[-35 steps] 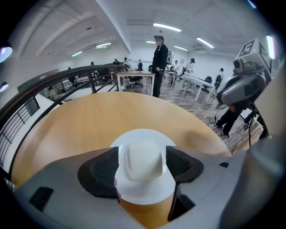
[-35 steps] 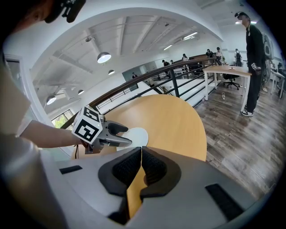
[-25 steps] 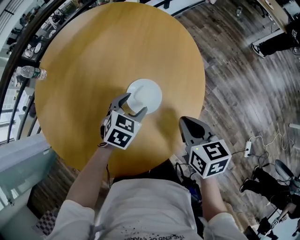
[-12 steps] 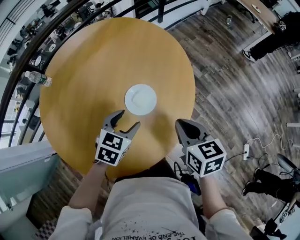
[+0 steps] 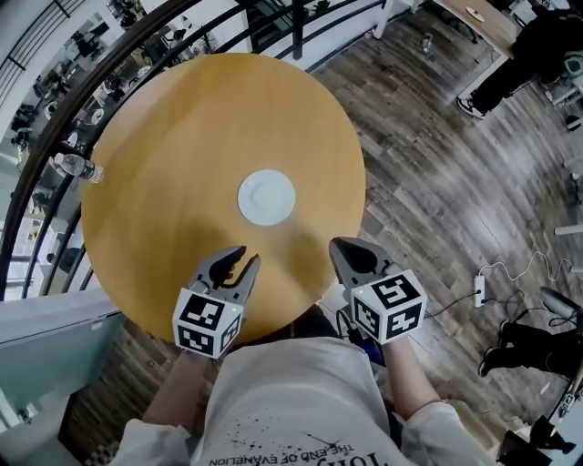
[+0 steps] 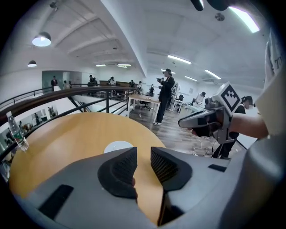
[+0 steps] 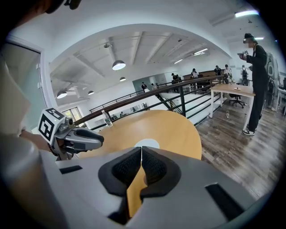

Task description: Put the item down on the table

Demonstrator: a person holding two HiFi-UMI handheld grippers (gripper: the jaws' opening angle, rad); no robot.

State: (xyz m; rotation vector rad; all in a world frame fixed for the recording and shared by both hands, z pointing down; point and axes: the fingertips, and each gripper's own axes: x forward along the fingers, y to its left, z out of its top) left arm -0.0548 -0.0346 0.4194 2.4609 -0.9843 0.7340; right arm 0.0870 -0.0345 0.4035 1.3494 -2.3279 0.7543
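Item: the white plate (image 5: 267,197) lay flat on the round wooden worktop (image 5: 173,127), roughly at its middle, free of both tools.

Left tool: your left hand-held gripper (image 5: 246,259) hung over the near edge of the worktop, well short of the plate and pointing toward it. Its jaws had just been closing and stood with a narrow gap between the ribbed pads (image 6: 123,167). Nothing sat in that gap; only bare wood showed through it.

Right tool: your right hand-held gripper (image 5: 341,246) hovered at the near right rim of the worktop, beside the left one and apart from it. Its jaws were pressed together, pad against pad, with nothing held.

Marker cubes: one cube (image 5: 205,323) rode on the left tool and another (image 5: 389,307) on the right, both nearer your body than the jaws.

Plate versus tools: the plate lay ahead of both tips, between their two lines of aim, touching neither.

Other on worktop: a clear water bottle (image 5: 77,167) stood at the far left rim, well apart from the plate.

Surroundings: a dark railing (image 5: 182,23) curved round the far side of the worktop; grey plank floor (image 5: 437,182) lay to the right. A person (image 7: 254,85) stood beside a desk (image 7: 232,89) in the background.
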